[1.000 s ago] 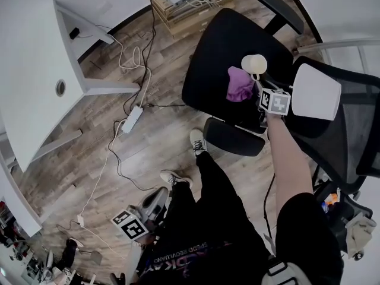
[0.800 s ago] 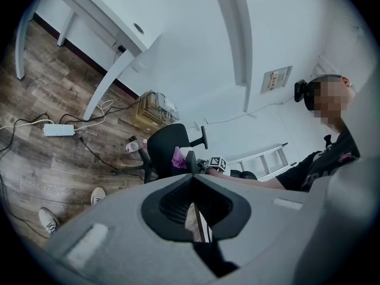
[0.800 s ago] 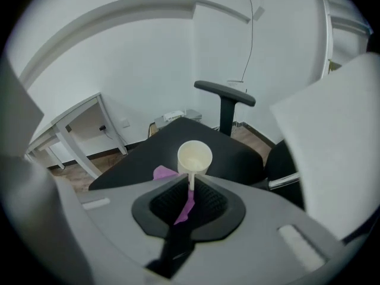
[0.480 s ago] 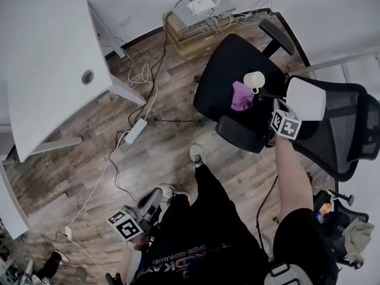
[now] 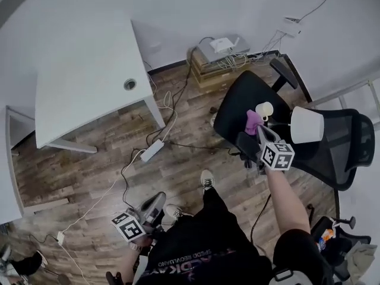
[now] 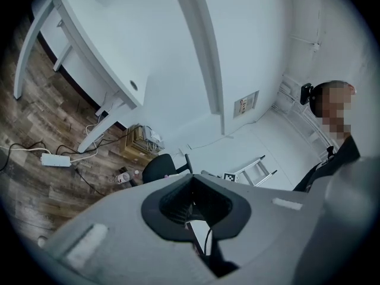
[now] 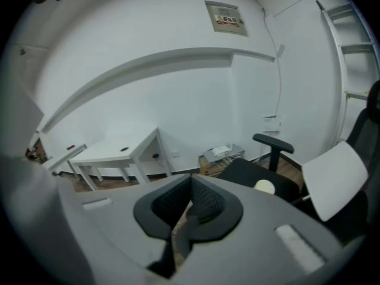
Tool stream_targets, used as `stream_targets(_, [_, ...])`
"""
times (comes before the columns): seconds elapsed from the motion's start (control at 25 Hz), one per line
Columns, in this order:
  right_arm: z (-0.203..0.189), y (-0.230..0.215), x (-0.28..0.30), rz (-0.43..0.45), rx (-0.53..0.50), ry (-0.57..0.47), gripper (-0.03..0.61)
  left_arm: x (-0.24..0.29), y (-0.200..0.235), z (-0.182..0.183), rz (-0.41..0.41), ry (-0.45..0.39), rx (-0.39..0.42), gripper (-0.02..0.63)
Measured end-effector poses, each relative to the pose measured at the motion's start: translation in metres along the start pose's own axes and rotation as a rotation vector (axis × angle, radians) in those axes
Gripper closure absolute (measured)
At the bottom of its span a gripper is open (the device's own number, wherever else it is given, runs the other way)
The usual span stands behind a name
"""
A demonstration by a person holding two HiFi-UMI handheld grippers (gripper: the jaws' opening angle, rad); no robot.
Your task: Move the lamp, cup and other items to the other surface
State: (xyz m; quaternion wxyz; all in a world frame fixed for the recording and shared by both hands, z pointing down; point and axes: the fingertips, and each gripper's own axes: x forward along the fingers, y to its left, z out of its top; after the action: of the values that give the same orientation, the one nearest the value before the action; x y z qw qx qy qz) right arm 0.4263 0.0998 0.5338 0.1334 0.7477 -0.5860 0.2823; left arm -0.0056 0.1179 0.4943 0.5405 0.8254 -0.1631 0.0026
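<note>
The white worktop [image 5: 83, 82] stands by the wall, well apart from the black office chair [image 5: 237, 105]. The chair's seat carries the white-shaded lamp [image 5: 307, 124] by the mesh backrest, a purple cloth [image 5: 254, 121] and, just beside the cloth, a pale cup [image 5: 265, 108]. The right claw [image 7: 191, 183] hangs above the seat's near edge, close to the cloth, its jaws pressed together on nothing, and the left claw [image 6: 191, 186] is low over the wooden floor [image 5: 178, 165], likewise closed and empty.

In head view, lamp [image 5: 307, 125] base hidden behind right gripper [image 5: 260, 130], cloth [image 5: 253, 120] partly covered too; side desk [image 5: 7, 159] cut by left edge.
</note>
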Motion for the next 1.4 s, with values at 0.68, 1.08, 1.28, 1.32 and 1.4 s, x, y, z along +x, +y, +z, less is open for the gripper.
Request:
stream_targets(0.68, [-0.056, 0.473, -0.132, 1.021, -0.173, 0.106, 0.574, -0.135, 0.0, 0.036, 0.048, -0.292, 0.067, 0.617])
stream_targets(1.08, [-0.111, 0.529, -0.181, 1.161, -0.232, 0.214, 0.574, -0.187, 0.004, 0.03, 0.064, -0.367, 0.078, 0.617])
stream_targets(1.28, [-0.113, 0.539, -0.194, 1.18, -0.29, 0.194, 0.574, -0.197, 0.0, 0.03, 0.043, -0.4, 0.093, 0.617])
stream_targets(1.32, [-0.115, 0.54, -0.196, 1.184, -0.297, 0.197, 0.574, -0.199, -0.001, 0.029, 0.045, -0.399, 0.094, 0.617])
stream_targets(1.4, [-0.119, 0.542, -0.199, 1.19, -0.303, 0.202, 0.574, -0.2, -0.001, 0.027, 0.043, -0.399, 0.088, 0.617])
